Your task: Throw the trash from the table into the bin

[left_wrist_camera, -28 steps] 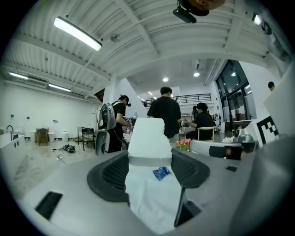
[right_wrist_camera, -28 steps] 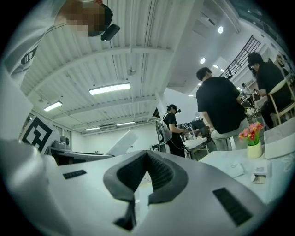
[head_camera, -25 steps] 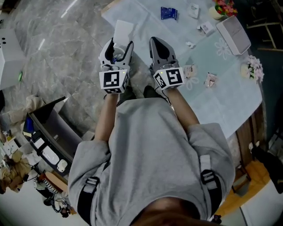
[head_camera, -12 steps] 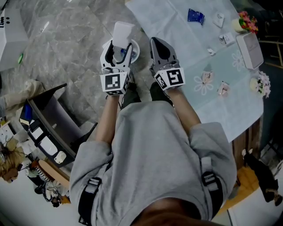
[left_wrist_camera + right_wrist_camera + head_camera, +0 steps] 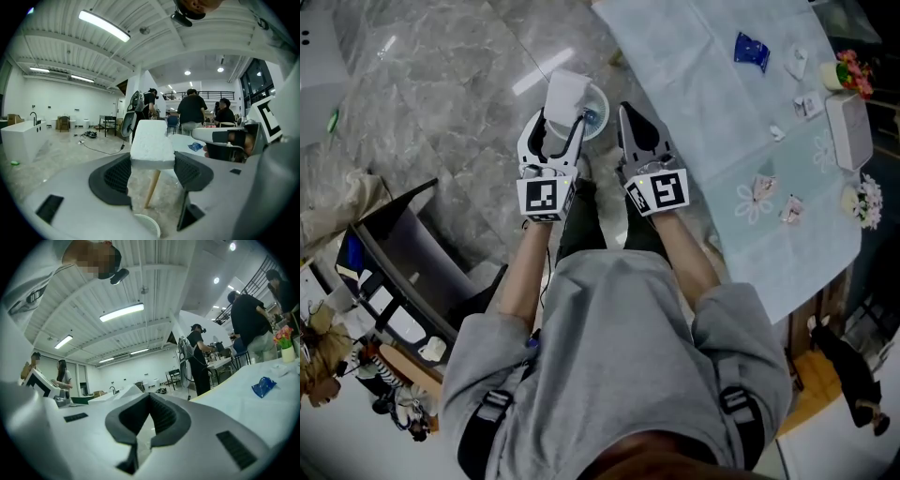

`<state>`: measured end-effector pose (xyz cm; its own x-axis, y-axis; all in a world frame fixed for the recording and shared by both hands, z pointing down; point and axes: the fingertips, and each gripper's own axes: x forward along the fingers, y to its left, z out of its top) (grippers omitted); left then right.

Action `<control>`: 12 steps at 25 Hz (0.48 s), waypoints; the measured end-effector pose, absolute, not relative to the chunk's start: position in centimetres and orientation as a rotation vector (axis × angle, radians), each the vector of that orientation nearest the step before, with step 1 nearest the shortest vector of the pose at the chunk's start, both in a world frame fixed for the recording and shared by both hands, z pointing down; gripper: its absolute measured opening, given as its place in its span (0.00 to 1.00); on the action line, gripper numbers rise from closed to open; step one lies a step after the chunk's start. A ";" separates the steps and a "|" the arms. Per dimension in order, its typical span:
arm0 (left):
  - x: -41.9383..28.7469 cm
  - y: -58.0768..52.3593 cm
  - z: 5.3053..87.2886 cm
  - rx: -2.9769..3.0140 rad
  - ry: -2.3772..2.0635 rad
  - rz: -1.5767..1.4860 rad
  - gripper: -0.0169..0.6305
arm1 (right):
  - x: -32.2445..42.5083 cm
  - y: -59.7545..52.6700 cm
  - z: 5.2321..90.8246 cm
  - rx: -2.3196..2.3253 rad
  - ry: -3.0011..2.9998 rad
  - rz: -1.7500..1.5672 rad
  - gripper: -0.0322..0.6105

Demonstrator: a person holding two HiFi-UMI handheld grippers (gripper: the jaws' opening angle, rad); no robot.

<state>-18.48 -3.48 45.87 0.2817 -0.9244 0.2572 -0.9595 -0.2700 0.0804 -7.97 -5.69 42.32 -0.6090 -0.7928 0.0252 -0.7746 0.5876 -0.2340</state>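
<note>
While left gripper [image 5: 555, 127] clamps white block [image 5: 565, 92], bin [image 5: 598, 105] below; right gripper [image 5: 636, 122] closed.

head cam: steep down | hand cams: level-ish along jaws | shared: table [image 5: 694, 103]

In the head view the bin [image 5: 600, 101] was mostly hidden behind the white block [image 5: 565, 94] and the left tongs [image 5: 555, 127]; only a curved part of its rim showed. In the left gripper view the tongs' own body covered all but a slice of that rim. The counter [image 5: 694, 122] was cut off by the top edge. The small scraps [image 5: 777, 132] on it were too small to identify.
</note>
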 end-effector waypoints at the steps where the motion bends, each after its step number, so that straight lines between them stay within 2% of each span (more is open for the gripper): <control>1: -18.7 -3.5 46.6 2.323 -1.739 0.241 0.48 | -8.1 -5.7 42.8 -1.354 2.726 -0.348 0.06; 12: -19.8 -4.2 56.2 2.253 -1.683 0.308 0.48 | -8.3 -6.2 48.4 -1.404 2.721 -0.401 0.06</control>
